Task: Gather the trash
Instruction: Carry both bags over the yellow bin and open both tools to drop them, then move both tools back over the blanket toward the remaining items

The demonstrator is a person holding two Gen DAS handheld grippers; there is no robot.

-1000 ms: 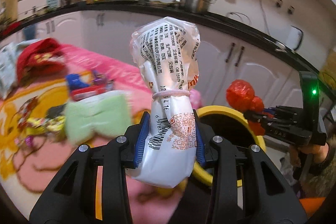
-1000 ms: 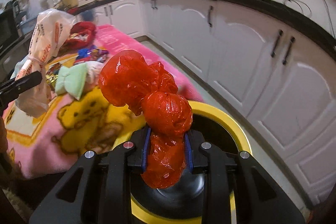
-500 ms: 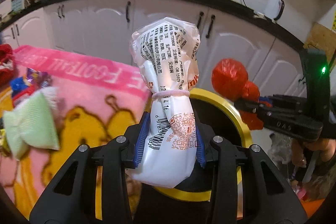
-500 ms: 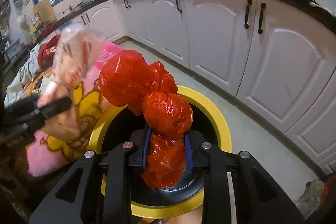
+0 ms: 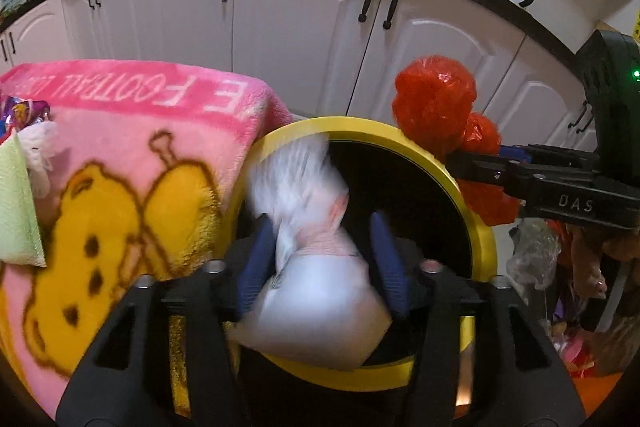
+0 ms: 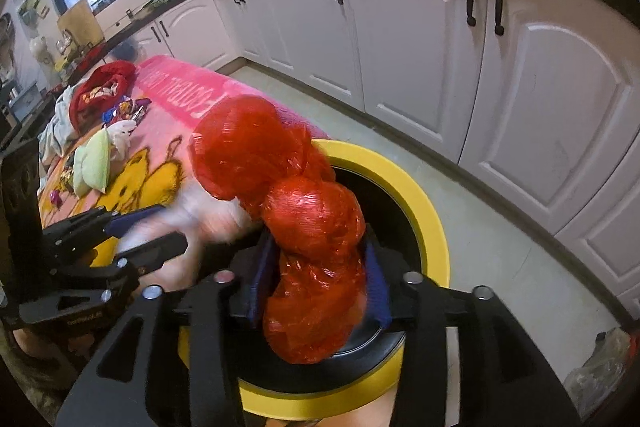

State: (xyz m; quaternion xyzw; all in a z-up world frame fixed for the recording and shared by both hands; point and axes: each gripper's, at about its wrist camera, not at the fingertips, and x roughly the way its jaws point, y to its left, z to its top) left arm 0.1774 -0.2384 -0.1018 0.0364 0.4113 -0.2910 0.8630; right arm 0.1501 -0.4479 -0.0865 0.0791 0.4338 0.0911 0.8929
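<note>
While our two grippers hang over the same bin, we start at the left, where a pink blanket with yellow cartoon figures drapes a surface whose edge touches the bin's left side. On it lies a pale green cloth, and farther back a red bundle.

Next comes the left gripper. Its jaws have just been opening, and the blue pads now stand clear of the white plastic bag on both sides. That bag is motion-blurred: a bulging milky-white lower part, a pinched pinkish waist and a smeared upper part leaning left over the yellow rim. It sits between the fingers, above the opening of the yellow-rimmed bin, whose inside is black.

To the right, the right gripper has also just been widening its jaws. The red plastic bag lies between the blue pads; whether they press it we cannot tell. The bag is glossy, crinkled and translucent red, knotted into two rounded lumps above a longer crumpled body, and it hangs over the bin's dark mouth. Behind everything run white cabinet doors with black handles.
</note>
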